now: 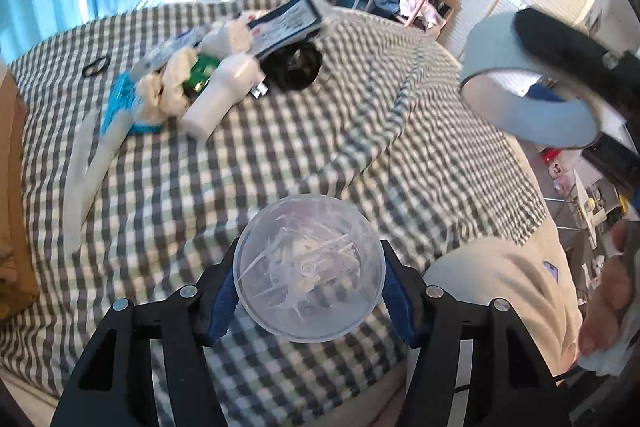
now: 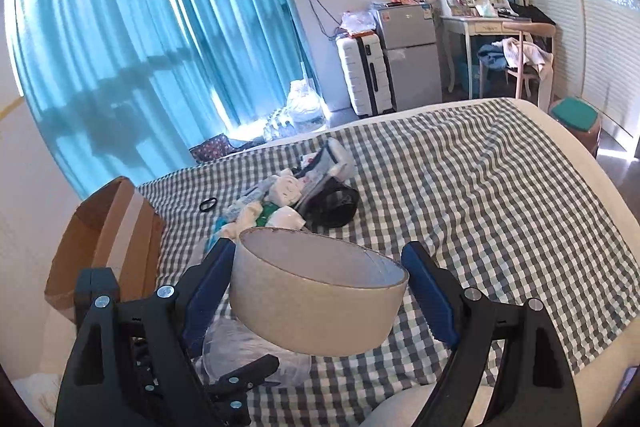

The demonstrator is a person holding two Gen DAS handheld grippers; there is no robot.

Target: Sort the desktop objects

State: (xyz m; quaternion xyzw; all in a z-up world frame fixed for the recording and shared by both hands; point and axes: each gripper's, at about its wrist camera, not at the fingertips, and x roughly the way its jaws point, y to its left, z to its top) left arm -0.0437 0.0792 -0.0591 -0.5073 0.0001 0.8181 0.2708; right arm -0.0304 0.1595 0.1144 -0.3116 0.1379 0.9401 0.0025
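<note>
- Two views, two loads; left wrist view first. Your left gripper [image 1: 309, 289] pinched a clear round container [image 1: 309, 269], blue pads tight on both sides of it, above the checked bedcover [image 1: 280, 155]. Thin pale sticks lay inside; what they were could not be told.
- Same view, far side: a heap of sorting items [image 1: 224, 67] lay on the cover, with a white bottle [image 1: 220, 93], a green packet [image 1: 202, 73], a black object [image 1: 298, 65] and a blue-edged flat pack [image 1: 286, 23]. A black hair tie [image 1: 96, 65] lay apart, left of the heap.
- Upper right of that view: a tape roll [image 1: 520, 83], blurred, hung off the bed's edge in a dark finger.
- Right wrist view: your right gripper [image 2: 320, 287] held the wide tape roll [image 2: 316, 299] tilted between its blue pads, jaws spread broad, roll clear of the cover.
- A brown cardboard box [image 2: 108, 239] stood at the left, beside the bed's edge. The heap [image 2: 296, 195] lay beyond the roll.
</note>
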